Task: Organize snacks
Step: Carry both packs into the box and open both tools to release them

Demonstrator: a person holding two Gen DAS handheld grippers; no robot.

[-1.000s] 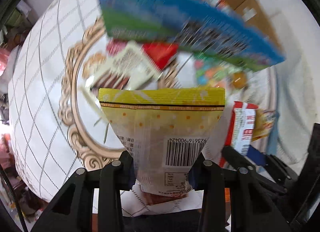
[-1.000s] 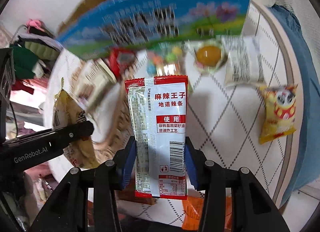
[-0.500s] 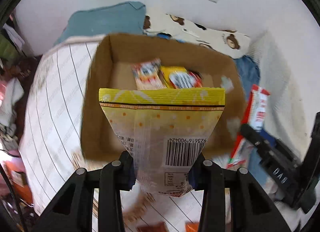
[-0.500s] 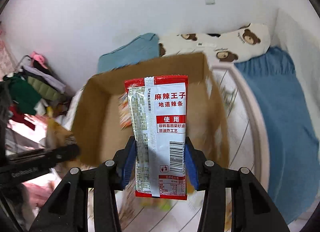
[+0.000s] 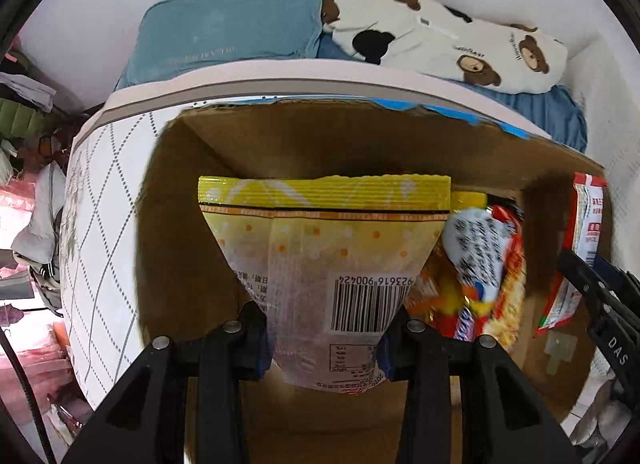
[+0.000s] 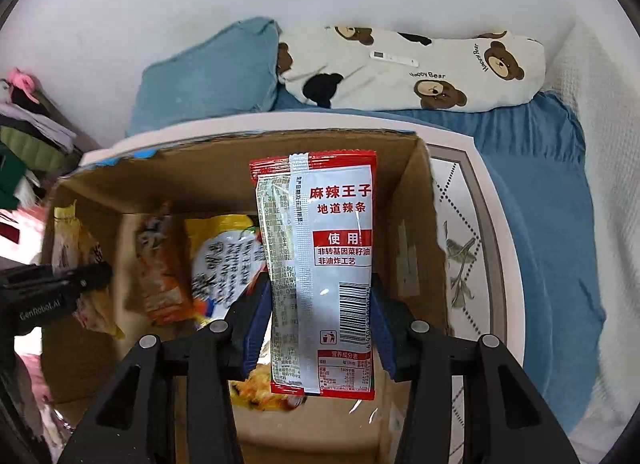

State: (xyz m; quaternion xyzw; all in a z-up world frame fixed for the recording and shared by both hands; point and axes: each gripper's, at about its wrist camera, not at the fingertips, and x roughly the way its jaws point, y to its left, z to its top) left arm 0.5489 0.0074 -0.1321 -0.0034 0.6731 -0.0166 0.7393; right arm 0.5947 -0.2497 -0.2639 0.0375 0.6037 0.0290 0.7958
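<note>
Left wrist view puts your left gripper [image 5: 324, 338] straight above the open cardboard box [image 5: 176, 232], its jaws pinching the lower end of the yellow snack bag [image 5: 320, 248]. That bag flares wide above the pads and hangs over the bare left part of the box floor, so if you let go from here it should land inside. The danger is its broad top edge: come down too near the left wall and the bag could catch on the rim and tip out onto the patterned table [image 5: 100, 224].

Toward the middle of the box lies a loose heap of packets [image 5: 476, 276] already put away. They sit tilted and piled, and a bag dropped on them may slide, or push one up against the wall.

Further right, your right gripper [image 6: 316, 324] has the red and white sachet [image 6: 320, 264] between its blue pads above the right half of the box. Those jaws have just been opening, and the sachet's edges seem only barely in touch with the pads. I judge that hold to be loosening, so the sachet could slip before you intend it to. It is over the box, so a fall probably ends inside, but a sideways jerk could send it against the right wall [image 6: 424, 224] or over it.

Your two grippers hang near each other, so mind a knock between them.
</note>
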